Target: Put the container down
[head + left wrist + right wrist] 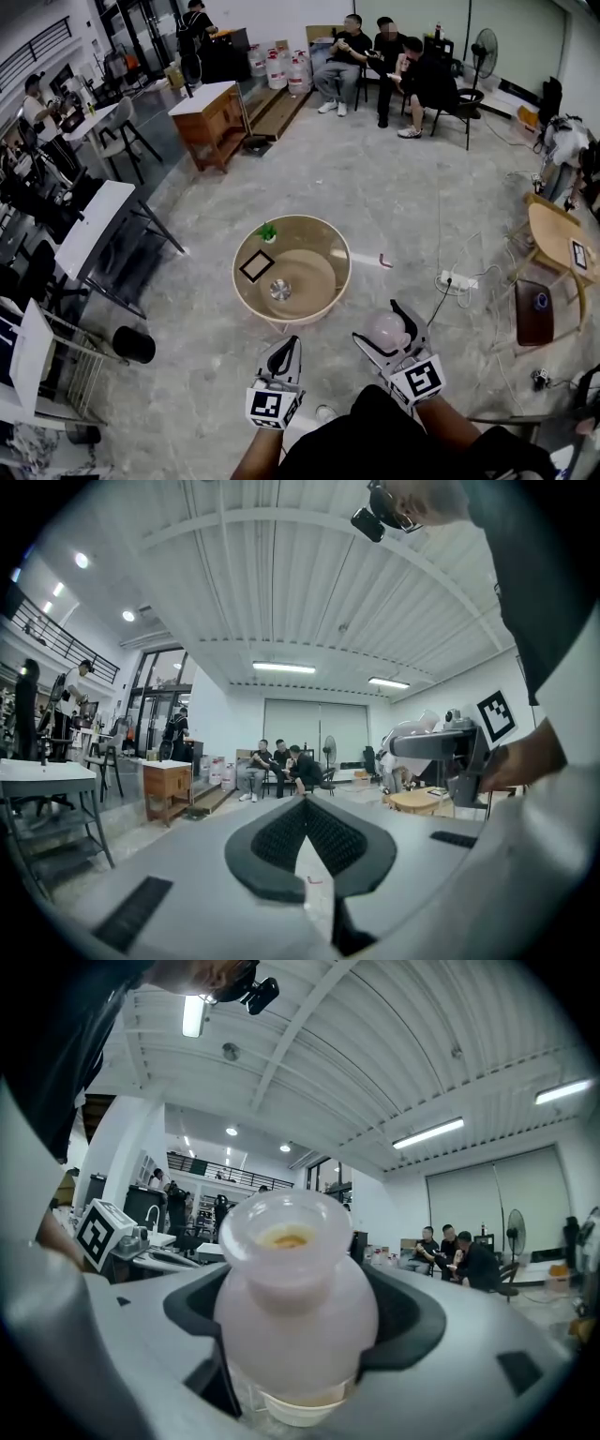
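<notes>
A translucent pinkish-white container (387, 329) with a wide open mouth and a yellowish residue inside (294, 1302) is held between the jaws of my right gripper (385, 324) (296, 1321), which is shut on its rounded body. It hangs in the air, below and right of the round glass table (246, 283) in the head view. My left gripper (284, 357) (305, 810) is lower left of the container, with its black pads pressed together at the tips and nothing held.
On the glass table are a small green plant (267, 232), a black square frame (256, 266) and a metal bowl (280, 289). A power strip (457, 280) lies on the floor at the right. A wooden side table (551, 236) and a white table (94, 231) flank the area.
</notes>
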{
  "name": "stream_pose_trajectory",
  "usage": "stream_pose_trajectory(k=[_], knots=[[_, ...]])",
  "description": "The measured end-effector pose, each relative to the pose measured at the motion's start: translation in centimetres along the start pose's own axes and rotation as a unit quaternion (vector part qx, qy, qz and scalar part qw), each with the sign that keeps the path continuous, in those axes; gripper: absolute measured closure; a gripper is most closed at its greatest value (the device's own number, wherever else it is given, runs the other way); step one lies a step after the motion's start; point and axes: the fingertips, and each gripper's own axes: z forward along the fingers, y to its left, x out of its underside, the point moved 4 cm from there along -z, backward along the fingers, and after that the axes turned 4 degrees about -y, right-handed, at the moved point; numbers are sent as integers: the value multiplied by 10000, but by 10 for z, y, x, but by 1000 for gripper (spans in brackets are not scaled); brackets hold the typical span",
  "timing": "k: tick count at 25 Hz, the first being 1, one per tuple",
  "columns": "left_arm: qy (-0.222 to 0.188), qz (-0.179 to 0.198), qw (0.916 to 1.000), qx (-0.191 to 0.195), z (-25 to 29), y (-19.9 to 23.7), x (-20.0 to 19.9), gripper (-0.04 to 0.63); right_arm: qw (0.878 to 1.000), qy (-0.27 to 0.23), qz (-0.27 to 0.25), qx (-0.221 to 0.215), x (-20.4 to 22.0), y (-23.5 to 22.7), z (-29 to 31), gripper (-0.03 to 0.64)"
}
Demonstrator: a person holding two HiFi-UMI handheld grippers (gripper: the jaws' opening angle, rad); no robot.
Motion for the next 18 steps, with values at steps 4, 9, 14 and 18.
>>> stream_pose_trajectory(k=[4,9,14,18], knots=[[-20,-83,9999,-69,-8,15,7,598,9998,206,38,52,11,8,11,210],[256,-194,9994,-130,6,41,24,598,9994,344,27,-17,29,2,43,210],[270,-122,9995,-94,51,68,27,598,9988,482,105,-52,52,-20,83,210],[215,-55,9998,15,92,86,20,598,9983,577,72,-101,57,-41,117,210]])
